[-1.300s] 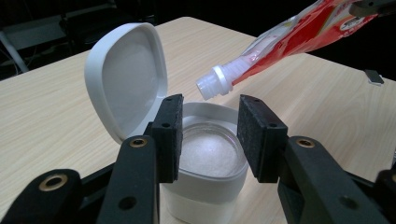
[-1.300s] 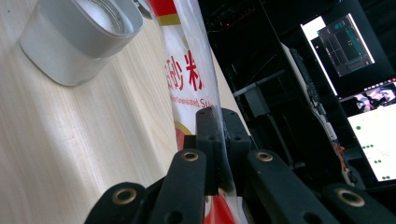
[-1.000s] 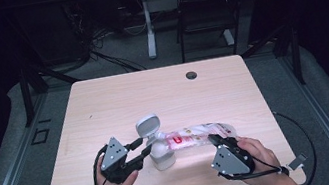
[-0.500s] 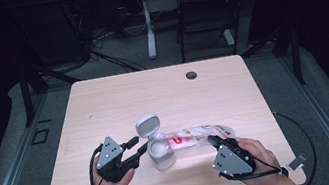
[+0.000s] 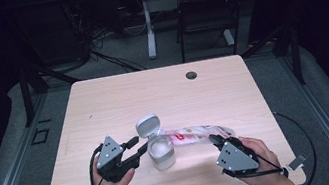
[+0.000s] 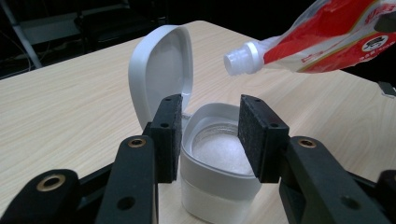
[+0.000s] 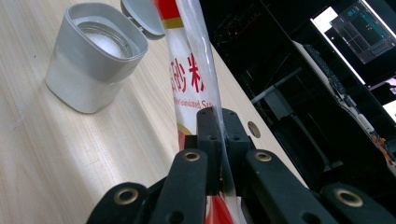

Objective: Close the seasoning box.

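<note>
On a pale wooden bench, a red-and-clear plastic refill pouch was clamped in the right tongs above an open white container, flanked by the parted left tongs; an unsteadied container risked spilled granules.

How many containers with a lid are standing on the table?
1. The white container stands near the front edge of the table, between the two grippers, with its hinged lid open. Nothing else on the table could hide another.
</note>
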Action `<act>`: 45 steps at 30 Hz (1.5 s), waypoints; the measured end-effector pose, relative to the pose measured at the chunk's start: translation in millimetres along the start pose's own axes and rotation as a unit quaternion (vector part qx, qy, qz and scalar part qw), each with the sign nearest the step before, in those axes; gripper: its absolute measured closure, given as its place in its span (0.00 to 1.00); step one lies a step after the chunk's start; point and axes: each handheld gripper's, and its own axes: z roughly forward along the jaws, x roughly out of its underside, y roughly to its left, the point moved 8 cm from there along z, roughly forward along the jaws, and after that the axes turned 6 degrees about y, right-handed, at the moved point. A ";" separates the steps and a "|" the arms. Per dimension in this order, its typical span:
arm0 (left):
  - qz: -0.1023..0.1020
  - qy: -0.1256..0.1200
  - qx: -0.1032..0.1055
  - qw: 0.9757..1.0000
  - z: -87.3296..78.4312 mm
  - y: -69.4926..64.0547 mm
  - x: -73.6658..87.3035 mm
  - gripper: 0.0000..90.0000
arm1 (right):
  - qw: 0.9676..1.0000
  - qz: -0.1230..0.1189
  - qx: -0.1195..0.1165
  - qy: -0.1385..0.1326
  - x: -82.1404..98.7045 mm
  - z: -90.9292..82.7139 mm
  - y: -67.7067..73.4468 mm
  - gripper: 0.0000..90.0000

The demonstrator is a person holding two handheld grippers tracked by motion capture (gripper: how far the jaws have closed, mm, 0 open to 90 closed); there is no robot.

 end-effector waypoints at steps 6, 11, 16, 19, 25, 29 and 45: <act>0.005 0.005 0.006 1.000 5.4 -6.2 -0.9 0.67 | 1.000 0.007 -0.001 -0.005 -3.0 -0.8 -2.2 0.99; 0.005 0.001 0.012 1.000 9.4 -9.4 -4.3 0.67 | 1.000 0.016 -0.005 -0.016 -6.7 -0.3 -2.3 0.99; 0.011 0.002 0.020 1.000 13.6 -15.2 -6.7 0.66 | 0.999 0.027 -0.007 -0.023 -8.7 -0.7 -3.7 0.99; 0.013 0.005 0.021 1.000 14.6 -17.0 -6.3 0.66 | 0.999 0.035 -0.010 -0.028 -9.6 -1.4 -4.3 0.99; 0.011 0.004 0.018 1.000 13.9 -14.8 -5.8 0.66 | 0.997 0.059 -0.024 -0.038 -8.6 -1.2 -4.4 0.99; 0.010 0.004 0.014 1.000 12.3 -12.4 -4.9 0.66 | 0.996 0.069 -0.029 -0.043 -9.0 -0.7 -4.0 0.99; 0.001 -0.004 0.002 1.000 3.3 -1.6 -4.9 0.66 | 0.993 0.095 -0.033 -0.057 -12.4 3.0 -9.8 0.99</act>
